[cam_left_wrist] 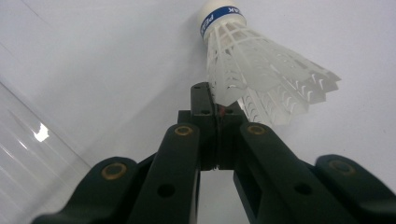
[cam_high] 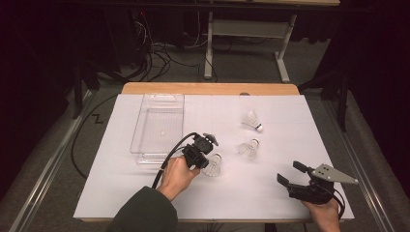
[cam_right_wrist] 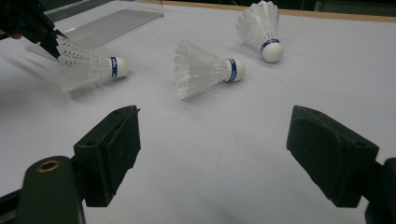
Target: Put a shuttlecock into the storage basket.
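Just right of the clear bin (cam_high: 157, 126), your left tongs (cam_high: 205, 162) pinch a shuttlecock (cam_high: 212, 165) by its skirt edge. Further right lie two more shuttlecocks (cam_high: 249, 149) (cam_high: 252, 120). Your right tongs (cam_high: 289, 174) gape wide, holding nothing, over the bench (cam_high: 241, 193).

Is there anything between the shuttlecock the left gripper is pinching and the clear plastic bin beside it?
Nothing visible. The left gripper is shut on the skirt edge of the nearest shuttlecock, and the clear bin sits open-topped just to its left, with bare white table cover between. The other two shuttlecocks lie on the far side.
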`<action>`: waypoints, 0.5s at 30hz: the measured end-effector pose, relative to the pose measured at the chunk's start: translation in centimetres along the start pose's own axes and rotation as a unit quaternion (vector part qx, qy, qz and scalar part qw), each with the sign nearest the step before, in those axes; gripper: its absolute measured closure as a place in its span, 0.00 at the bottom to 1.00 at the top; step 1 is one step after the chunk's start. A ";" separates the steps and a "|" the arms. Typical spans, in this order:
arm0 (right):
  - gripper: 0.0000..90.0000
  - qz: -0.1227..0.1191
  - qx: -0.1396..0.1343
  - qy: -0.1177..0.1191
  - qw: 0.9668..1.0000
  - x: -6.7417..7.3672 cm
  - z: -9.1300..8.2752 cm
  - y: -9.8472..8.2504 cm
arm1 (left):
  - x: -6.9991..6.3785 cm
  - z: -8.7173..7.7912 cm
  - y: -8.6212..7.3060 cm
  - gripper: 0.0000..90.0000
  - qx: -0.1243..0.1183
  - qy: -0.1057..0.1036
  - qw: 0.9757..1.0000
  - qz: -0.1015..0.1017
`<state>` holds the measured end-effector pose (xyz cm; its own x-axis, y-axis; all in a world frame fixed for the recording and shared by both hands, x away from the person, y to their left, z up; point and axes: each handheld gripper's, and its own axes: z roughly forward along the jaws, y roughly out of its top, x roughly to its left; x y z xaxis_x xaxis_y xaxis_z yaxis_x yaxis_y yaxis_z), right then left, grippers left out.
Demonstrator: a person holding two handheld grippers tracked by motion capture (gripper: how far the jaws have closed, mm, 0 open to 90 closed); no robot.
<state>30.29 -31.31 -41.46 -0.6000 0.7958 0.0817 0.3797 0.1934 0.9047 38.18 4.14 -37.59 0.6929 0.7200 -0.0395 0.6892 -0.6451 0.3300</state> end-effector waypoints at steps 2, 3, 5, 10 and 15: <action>0.20 0.000 0.000 0.000 1.000 0.0 0.0 0.0 | 0.0 -0.1 0.0 0.99 -0.003 -0.001 1.000 -0.001; 0.20 0.000 0.000 0.000 1.000 0.0 0.0 0.0 | 0.0 -0.1 -0.1 0.99 -0.003 -0.002 1.000 -0.001; 0.20 0.000 0.000 0.000 1.000 0.0 0.0 0.0 | -0.1 -0.1 -0.1 0.99 -0.003 -0.004 1.000 0.000; 0.20 0.001 0.000 -0.001 1.000 0.0 0.0 0.0 | -0.1 -0.3 -0.1 0.99 -0.003 -0.007 1.000 0.003; 0.20 0.000 0.000 0.000 1.000 0.0 0.0 0.0 | 0.0 -0.5 -0.3 0.99 -0.002 -0.007 1.000 0.001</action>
<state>30.29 -31.31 -41.46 -0.6001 0.7957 0.0817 0.3793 0.1931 0.9049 37.89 4.45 -37.21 0.6976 0.7146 -0.0523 0.6868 -0.6461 0.3329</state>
